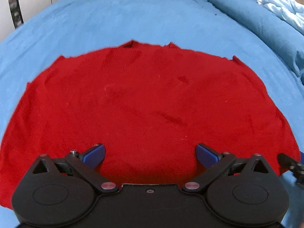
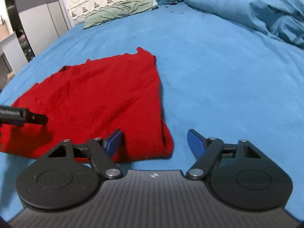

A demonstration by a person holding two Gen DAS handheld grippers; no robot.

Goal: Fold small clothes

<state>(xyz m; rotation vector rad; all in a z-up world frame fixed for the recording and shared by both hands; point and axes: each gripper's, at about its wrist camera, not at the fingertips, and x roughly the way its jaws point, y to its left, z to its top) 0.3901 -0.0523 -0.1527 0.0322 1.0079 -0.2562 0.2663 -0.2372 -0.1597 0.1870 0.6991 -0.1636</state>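
left tongs [image 1: 150, 154]: spread wide, empty, over sweater
right tongs [image 2: 154, 142]: released, straddling near corner
red knit sweater [image 1: 144, 98]: soft, limp, light; pinch hem corner at 6 o'clock

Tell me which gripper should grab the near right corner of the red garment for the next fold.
Right. The right gripper hangs open over the red garment's near right corner, while the left gripper sits over its middle.
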